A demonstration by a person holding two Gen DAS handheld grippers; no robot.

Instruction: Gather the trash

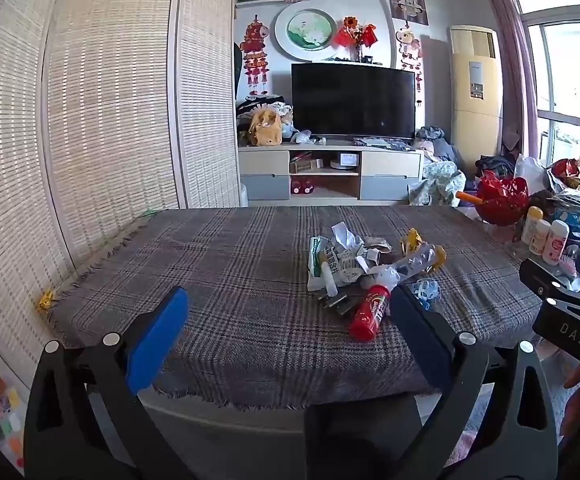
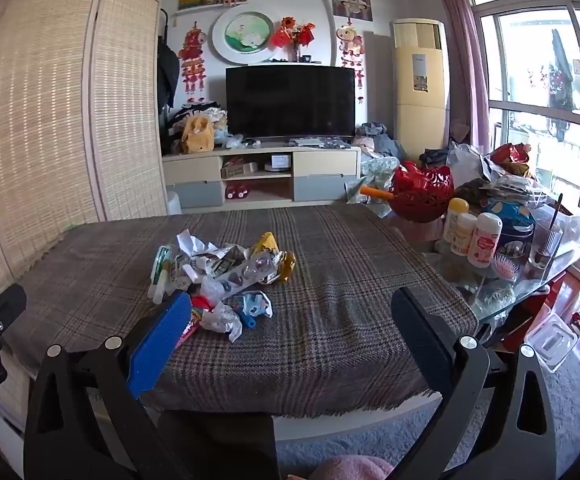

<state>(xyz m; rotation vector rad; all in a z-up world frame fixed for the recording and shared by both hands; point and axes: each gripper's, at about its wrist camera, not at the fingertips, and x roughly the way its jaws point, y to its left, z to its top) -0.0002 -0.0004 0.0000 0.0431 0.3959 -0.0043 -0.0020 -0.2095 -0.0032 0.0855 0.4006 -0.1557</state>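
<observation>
The left gripper (image 1: pixel 290 316) and right gripper (image 2: pixel 291 316) are both hovering over the near edge of the plaid cloth (image 1: pixel 226 264), jaws spread wide and holding nothing. The trash pile (image 1: pixel 365 268) – wrappers, crumpled paper, a red tube (image 1: pixel 369 312) – is lying mid-table. Beyond it, a television (image 2: pixel 290 100) is standing on a low cabinet (image 2: pixel 262 176); woven screens (image 1: pixel 106 100) are lining the left wall.

Trash pile (image 1: pixel 363 270) lies on the cloth-covered table (image 1: pixel 226 280), television (image 1: pixel 353 100) behind it, bottles (image 1: pixel 545 236) and basket (image 1: pixel 499 200) to its right.
</observation>
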